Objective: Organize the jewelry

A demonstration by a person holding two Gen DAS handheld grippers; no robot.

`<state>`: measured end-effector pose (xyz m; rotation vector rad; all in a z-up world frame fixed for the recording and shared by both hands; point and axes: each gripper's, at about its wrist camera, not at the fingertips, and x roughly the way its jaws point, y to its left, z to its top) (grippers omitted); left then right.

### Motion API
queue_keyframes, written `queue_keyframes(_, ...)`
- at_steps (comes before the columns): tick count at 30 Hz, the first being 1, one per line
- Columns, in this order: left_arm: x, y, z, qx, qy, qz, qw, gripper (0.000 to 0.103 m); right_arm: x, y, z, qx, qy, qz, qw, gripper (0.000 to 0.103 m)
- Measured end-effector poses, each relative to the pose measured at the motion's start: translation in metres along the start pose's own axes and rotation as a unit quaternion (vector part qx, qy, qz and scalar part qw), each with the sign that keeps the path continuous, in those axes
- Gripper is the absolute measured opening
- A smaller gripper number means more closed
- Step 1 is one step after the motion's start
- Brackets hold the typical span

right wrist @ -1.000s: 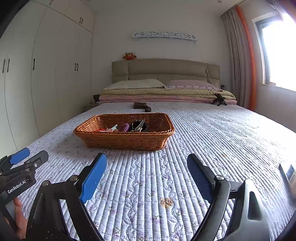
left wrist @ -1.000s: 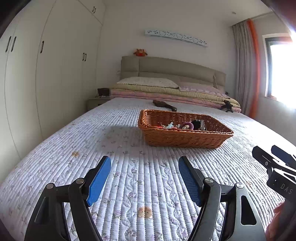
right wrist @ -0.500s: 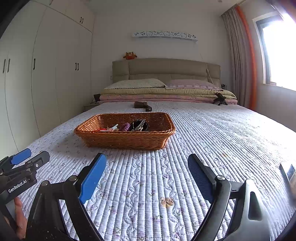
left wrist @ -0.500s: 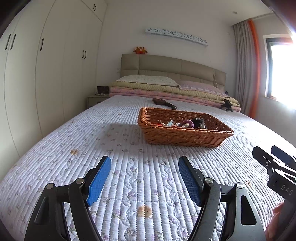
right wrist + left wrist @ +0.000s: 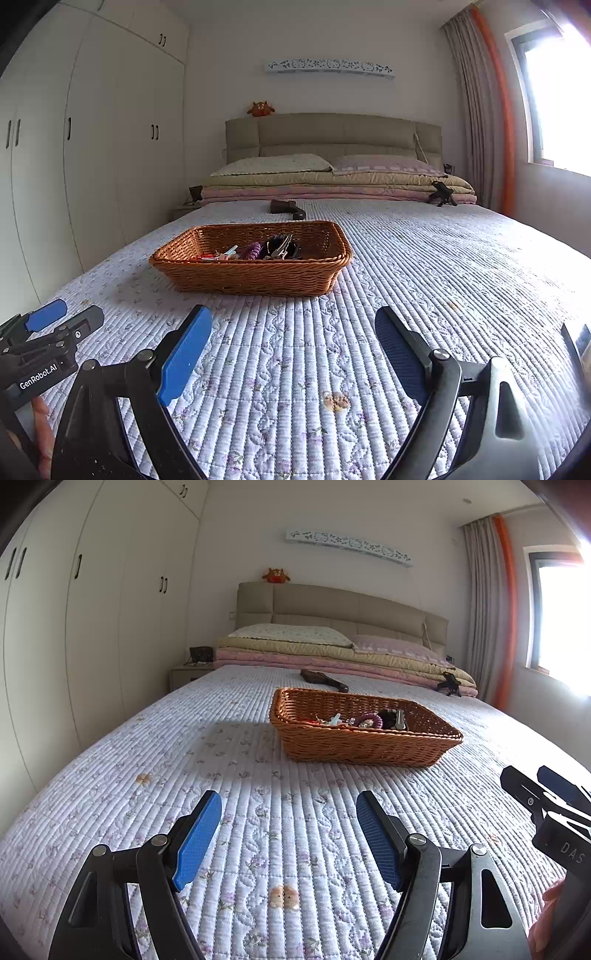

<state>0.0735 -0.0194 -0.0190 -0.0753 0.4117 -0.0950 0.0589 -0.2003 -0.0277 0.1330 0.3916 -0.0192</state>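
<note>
A brown wicker basket (image 5: 369, 746) stands on the quilted bed, ahead of both grippers; it also shows in the right wrist view (image 5: 251, 275). Inside lies a small heap of jewelry (image 5: 364, 720): a purple beaded piece, dark items, metal clips, red bits, also seen in the right wrist view (image 5: 258, 252). My left gripper (image 5: 290, 834) is open and empty, low over the quilt, well short of the basket. My right gripper (image 5: 291, 350) is open and empty too, beside the left one. Each gripper shows at the other view's edge.
A dark brown object (image 5: 288, 208) lies on the quilt behind the basket. Folded blankets and pillows (image 5: 332, 181) are stacked at the headboard. A small black tripod-like thing (image 5: 441, 192) sits at the far right. White wardrobes (image 5: 92, 627) line the left wall.
Both views have tilted down slightly and the basket looks a little nearer. Both grippers stay open and empty.
</note>
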Motion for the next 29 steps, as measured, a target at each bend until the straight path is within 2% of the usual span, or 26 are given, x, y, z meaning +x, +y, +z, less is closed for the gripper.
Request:
queue_keyframes(13,-0.0009,0.0022,0.0003,-0.005,-0.005,0.02,0.9998,0.077,0.0005,0.0004,0.0,0.0,0.002,-0.001,1.0,0.092)
queue_keyframes(29,-0.0002,0.0014,0.0006,0.0,-0.009,0.023,0.9997,0.077,0.0013,-0.0006,-0.0013,0.003,0.002,0.001,1.0,0.094)
